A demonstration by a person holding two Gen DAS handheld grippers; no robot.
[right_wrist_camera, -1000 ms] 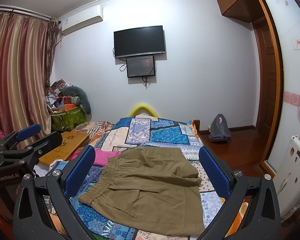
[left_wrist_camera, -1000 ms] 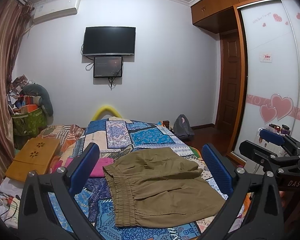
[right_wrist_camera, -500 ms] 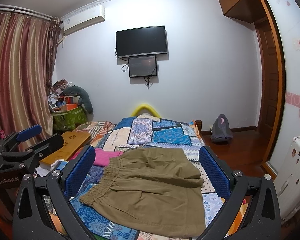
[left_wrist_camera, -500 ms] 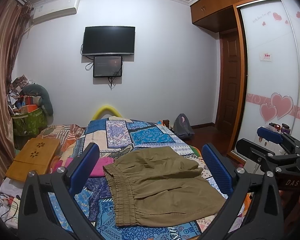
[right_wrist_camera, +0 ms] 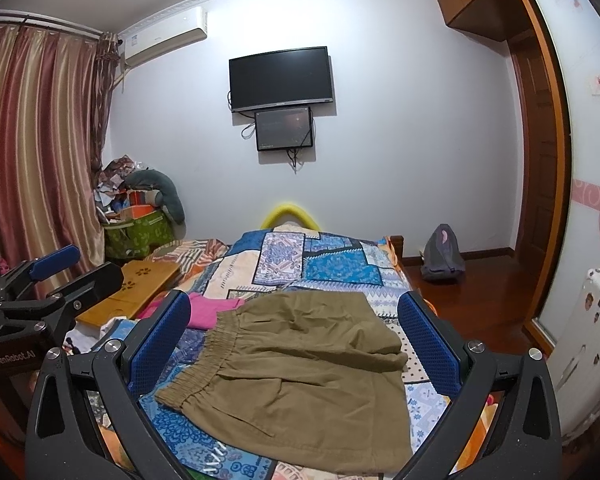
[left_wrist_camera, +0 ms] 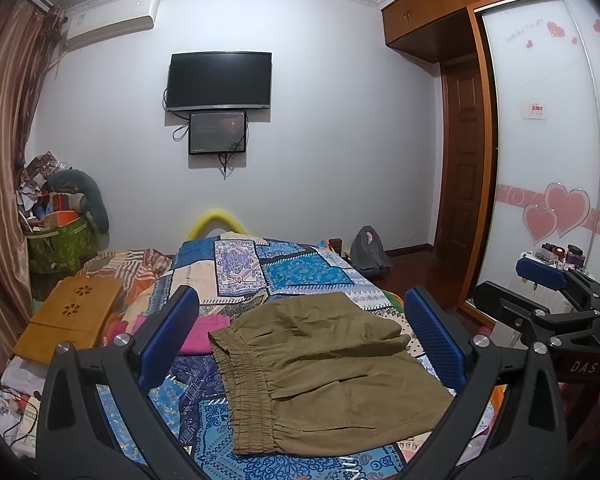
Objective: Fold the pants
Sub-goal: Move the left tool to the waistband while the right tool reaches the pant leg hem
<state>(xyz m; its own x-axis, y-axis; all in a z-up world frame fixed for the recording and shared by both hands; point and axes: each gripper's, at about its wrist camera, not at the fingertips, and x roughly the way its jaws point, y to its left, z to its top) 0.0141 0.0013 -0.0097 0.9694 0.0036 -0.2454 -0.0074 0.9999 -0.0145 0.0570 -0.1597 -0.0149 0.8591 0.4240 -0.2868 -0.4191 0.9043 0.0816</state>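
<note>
right gripper view drifted slightly rightward, pants sitting a little lower in frame

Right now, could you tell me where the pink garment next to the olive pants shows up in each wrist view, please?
Left wrist view: the pink garment lies left of centre, partly behind the left gripper's left finger, beside the waistband of the olive pants.
Right wrist view: the pink garment lies left of centre, just past the right gripper's left finger.
Shared landmark: the wall-mounted TV.
</note>
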